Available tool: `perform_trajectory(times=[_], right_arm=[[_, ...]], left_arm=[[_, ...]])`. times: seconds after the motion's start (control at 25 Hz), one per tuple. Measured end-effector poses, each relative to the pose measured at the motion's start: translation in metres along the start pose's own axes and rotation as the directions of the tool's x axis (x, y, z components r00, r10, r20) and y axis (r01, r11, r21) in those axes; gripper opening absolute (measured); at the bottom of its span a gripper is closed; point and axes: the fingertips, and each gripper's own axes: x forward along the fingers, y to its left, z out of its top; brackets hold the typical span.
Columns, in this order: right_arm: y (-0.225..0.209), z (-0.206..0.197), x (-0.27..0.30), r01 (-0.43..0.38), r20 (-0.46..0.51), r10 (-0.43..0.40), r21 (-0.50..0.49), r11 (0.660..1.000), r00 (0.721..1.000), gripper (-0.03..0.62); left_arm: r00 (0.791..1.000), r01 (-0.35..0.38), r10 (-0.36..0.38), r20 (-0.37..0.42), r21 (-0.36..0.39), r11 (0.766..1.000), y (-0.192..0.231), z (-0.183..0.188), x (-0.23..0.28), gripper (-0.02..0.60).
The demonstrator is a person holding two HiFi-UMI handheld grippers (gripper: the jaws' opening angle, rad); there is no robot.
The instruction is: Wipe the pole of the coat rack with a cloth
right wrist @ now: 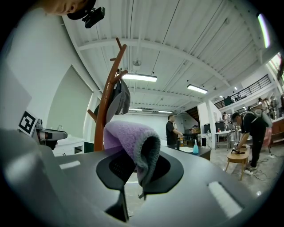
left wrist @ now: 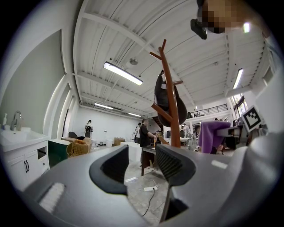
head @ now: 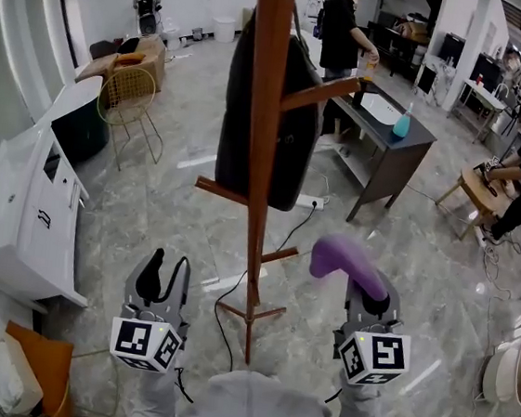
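The coat rack pole (head: 260, 156) stands straight up between both grippers, with bare floor (head: 147, 218) around its feet. The right gripper (head: 363, 297) jaws pinch the purple cloth (head: 344, 257) (near the pole, not touching). The left gripper (head: 160, 283) jaws are apart and empty.

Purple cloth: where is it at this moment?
Head view, lower right: the purple cloth is clamped in the right gripper, just right of the coat rack pole and not touching it.

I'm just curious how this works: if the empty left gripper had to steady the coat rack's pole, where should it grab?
Probably the bare stretch of pole below the hanging dark coat, approached from the side where the left gripper is. There the upright pole is slim and free of pegs, so the open jaws could straddle it.
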Motion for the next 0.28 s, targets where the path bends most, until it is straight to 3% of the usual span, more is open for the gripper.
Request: perform_trajectory(times=[0.28], right_arm=[[0.0017,0.002,-0.0049,-0.002,0.004,0.002,0.004,1.0,1.0,0.043]], left_arm=[[1.0,-0.003,0.003,0.004,0.001,1.0,-0.0005,0.0025,-0.0053,0.204]])
